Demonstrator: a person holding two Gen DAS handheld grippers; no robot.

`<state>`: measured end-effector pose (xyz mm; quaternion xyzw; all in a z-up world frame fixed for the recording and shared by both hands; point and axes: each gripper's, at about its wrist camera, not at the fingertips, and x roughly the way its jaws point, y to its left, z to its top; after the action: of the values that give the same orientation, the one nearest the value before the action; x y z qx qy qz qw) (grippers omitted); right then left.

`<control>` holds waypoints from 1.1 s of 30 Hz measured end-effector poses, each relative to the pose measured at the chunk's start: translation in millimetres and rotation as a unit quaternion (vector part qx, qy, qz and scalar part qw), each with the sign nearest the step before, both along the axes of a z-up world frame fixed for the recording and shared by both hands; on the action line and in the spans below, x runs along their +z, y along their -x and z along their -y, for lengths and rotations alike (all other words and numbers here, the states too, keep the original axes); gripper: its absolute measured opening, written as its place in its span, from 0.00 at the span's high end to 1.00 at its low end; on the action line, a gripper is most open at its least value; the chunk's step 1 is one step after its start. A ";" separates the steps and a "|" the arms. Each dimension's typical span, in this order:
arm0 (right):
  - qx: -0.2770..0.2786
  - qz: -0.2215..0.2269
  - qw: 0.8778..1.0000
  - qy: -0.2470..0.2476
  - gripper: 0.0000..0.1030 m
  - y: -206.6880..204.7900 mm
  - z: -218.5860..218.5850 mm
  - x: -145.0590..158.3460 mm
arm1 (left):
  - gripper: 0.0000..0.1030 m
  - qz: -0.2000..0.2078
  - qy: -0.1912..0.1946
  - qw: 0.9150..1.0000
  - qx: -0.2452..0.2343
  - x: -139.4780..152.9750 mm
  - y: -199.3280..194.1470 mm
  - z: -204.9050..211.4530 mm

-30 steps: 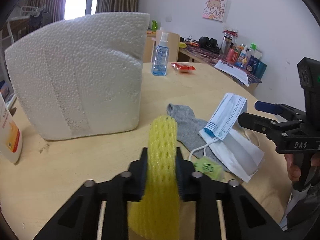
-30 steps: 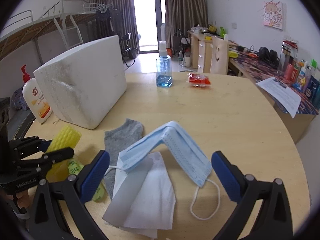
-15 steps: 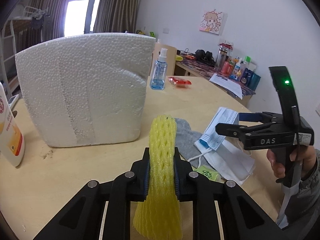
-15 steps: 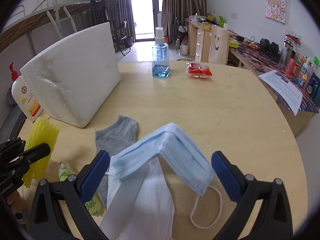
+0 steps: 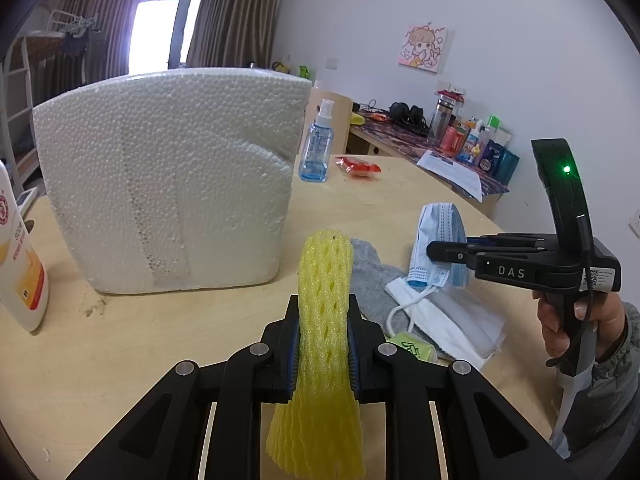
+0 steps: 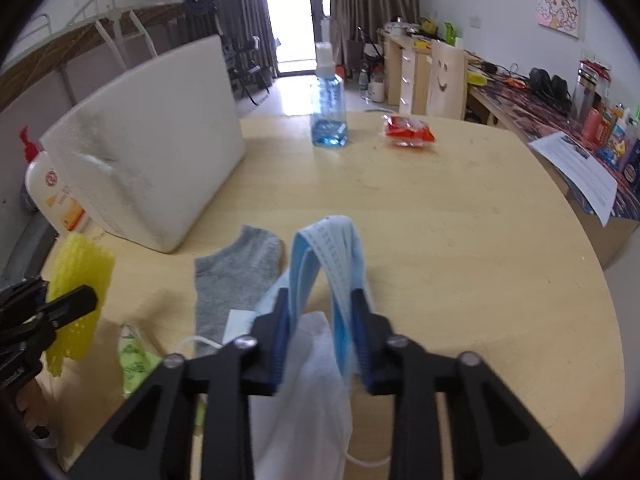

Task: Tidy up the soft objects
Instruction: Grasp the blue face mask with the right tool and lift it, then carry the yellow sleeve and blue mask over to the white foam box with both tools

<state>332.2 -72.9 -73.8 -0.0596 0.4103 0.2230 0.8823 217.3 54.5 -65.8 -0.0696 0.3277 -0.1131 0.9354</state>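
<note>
Since the earlier frame, my right hand-held gripper (image 6: pixel 320 320) has just been closing its jaws, which stood wide on either side of the pleated pale-blue surgical face mask (image 6: pixel 330 256); now the blue pads pinch the mask into an upright fold between them. My left hand-held gripper (image 5: pixel 323 344) is clenched on the yellow foam fruit-netting sleeve (image 5: pixel 324 320), which stands on end in its jaws, clear above the round pale wooden bench (image 6: pixel 460 248).

Step in hand: the grasp on the mask is made, but I judge it not yet lifted, since its lower edge and white ear loop (image 5: pixel 404 308) lie on the white folded tissue (image 5: pixel 460 320). The tissue overlaps the grey ankle sock (image 6: pixel 236 268), and a small green printed packet (image 5: pixel 412 350) lies just beside both. The large white polystyrene block (image 5: pixel 168 184) stands behind them, near the left edge.

Next move, as I judge it: raise the mask straight up so the loop slips free without dragging the tissue, then carry both held pieces to wherever the soft things are gathered. No bin or tray for them shows in either view, so I cannot tell the destination.
</note>
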 end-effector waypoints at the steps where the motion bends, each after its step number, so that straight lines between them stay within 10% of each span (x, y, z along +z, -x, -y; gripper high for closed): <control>1: -0.001 0.005 1.000 -0.002 0.78 1.8 0.9 2.5 | 0.80 0.003 0.000 1.000 0.000 1.1 1.4 0.0; 33: -0.009 0.190 0.976 -0.107 0.79 99.8 21.4 101.3 | 0.81 0.120 -0.052 0.990 0.056 71.1 63.5 1.4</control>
<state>232.3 -94.3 27.5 -0.0025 0.2095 0.2427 0.9472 153.8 53.1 5.3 -0.0247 0.2143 -0.0511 0.9751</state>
